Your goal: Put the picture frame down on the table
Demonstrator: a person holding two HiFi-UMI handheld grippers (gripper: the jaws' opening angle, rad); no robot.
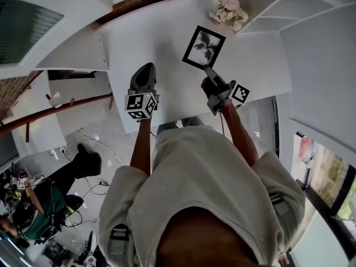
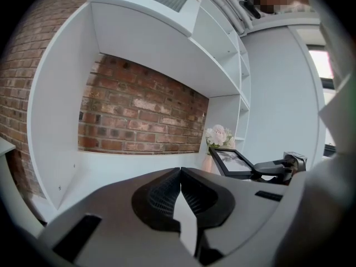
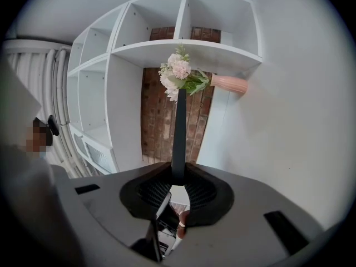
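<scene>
Jaws: right gripper [image 1: 208, 71] clamped on near edge of frame [image 1: 203, 47]; frame over table [image 1: 167, 43], far right, near flowers [image 1: 227, 8]; left gripper [image 2: 181, 177] jaws pressed together, empty, left of frame.

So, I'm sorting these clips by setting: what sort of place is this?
Likely a staged living-room corner: white built-in shelving against a brick wall, and flowers on the white table.
</scene>
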